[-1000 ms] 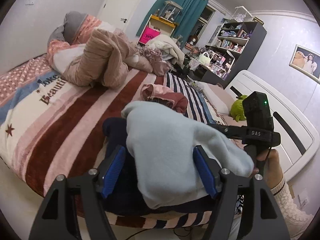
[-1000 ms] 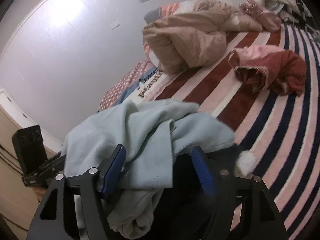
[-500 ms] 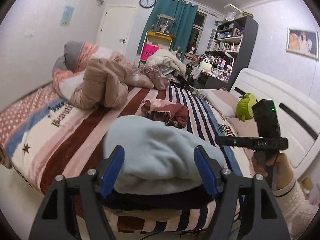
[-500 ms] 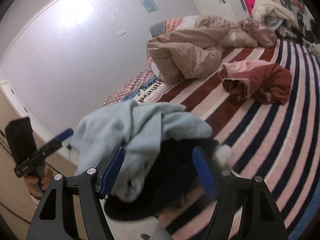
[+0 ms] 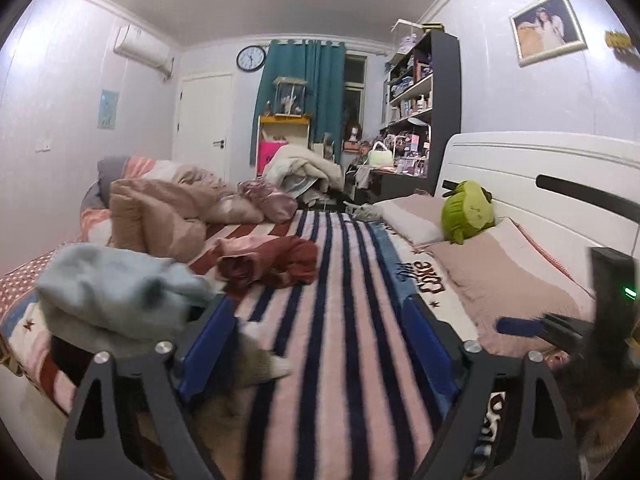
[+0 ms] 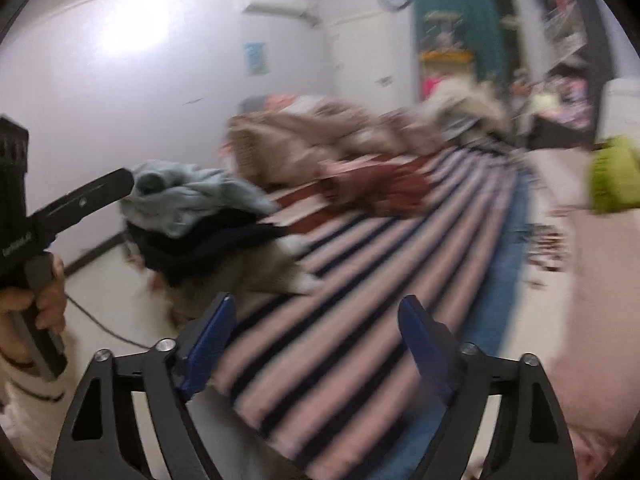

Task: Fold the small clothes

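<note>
Both grippers, left and right, have just been opening; fingers wide, nothing between them. Pale blue garment tops a clothes stack at the bed's near edge. Risk: stack looks lopsided, could slide floorward if brushed.

bedspread: dark script by the pillows, reads approx. "Cake"; word above it too small to read
bedspread, lower right: more dark lettering, partly cut off, illegible
wall clock: dial marks only, numerals not legible
pink box: dark print, unreadable
right wrist view: too blurred, no legible txt
</note>
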A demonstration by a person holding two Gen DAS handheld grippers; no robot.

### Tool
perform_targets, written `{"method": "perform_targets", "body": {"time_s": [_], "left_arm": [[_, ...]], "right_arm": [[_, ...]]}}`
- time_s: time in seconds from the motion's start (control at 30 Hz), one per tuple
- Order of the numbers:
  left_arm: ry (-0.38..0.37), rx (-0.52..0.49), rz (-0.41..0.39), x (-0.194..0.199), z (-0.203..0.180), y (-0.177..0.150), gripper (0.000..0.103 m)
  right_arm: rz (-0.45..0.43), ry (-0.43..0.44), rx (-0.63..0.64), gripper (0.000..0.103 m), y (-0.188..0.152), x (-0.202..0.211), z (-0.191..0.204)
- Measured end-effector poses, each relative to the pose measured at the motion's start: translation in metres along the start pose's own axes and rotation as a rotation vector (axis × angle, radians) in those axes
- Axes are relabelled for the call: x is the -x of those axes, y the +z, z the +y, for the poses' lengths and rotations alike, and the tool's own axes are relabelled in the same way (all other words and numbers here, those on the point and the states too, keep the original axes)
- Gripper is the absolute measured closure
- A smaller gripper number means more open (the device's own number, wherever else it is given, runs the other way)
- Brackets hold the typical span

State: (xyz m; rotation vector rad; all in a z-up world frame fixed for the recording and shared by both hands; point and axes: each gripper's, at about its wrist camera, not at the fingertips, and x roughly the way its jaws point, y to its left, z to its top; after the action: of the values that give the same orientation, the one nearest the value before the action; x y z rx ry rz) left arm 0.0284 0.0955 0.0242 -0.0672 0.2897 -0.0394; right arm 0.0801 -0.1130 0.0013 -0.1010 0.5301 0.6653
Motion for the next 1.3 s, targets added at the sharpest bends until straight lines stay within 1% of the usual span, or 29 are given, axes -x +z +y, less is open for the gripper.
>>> {"method": "perform_targets", "body": {"time_s": [0.07,0.1,0.13,0.17,0.23,0.33,0.47,0.57,0.63,0.8,1.3], "left_arm": [[0.007,-0.023,-0.013,-0.005,-0.032,-0.006,0.013],[0.018,-0.041,-0.023,-0.008,-0.049,-0.009,0.007],[0.031,-0.056,-0.033,-0.010,-0.063,-0.011,0.003],[0.051,-0.072,-0.045,-0.012,-0.079,-0.014,0.003],[0.056,-0.089,-0.051,-0.015,-0.098,-0.017,0.002],[0.026,-0.101,-0.042,-0.020,-0.120,-0.021,0.002],[0.014,-0.118,-0.045,-0.022,-0.135,-0.021,0.002],[0.000,-0.120,-0.042,-0.024,-0.140,-0.023,0.002],[0.011,-0.122,-0.043,-0.023,-0.142,-0.023,0.002],[0.010,-0.106,-0.045,-0.019,-0.136,-0.023,0.002],[0.014,-0.086,-0.056,-0.014,-0.126,-0.026,0.001]], "right_arm": [[-0.032,-0.052,0.007,0.015,-0.015,0.023,-0.008],[-0.052,-0.087,0.009,0.014,-0.023,0.036,-0.012],[-0.074,-0.118,0.015,0.011,-0.029,0.047,-0.015],[-0.100,-0.151,0.026,0.006,-0.034,0.059,-0.018],[-0.136,-0.202,0.037,0.000,-0.039,0.075,-0.023],[-0.173,-0.248,0.029,0.000,-0.045,0.096,-0.035],[-0.193,-0.259,0.009,0.000,-0.049,0.111,-0.047],[-0.211,-0.267,-0.008,0.000,-0.051,0.118,-0.053],[-0.222,-0.276,-0.021,0.000,-0.054,0.123,-0.057],[-0.234,-0.281,-0.040,0.000,-0.058,0.132,-0.059],[-0.237,-0.283,-0.030,0.000,-0.055,0.132,-0.048]]}}
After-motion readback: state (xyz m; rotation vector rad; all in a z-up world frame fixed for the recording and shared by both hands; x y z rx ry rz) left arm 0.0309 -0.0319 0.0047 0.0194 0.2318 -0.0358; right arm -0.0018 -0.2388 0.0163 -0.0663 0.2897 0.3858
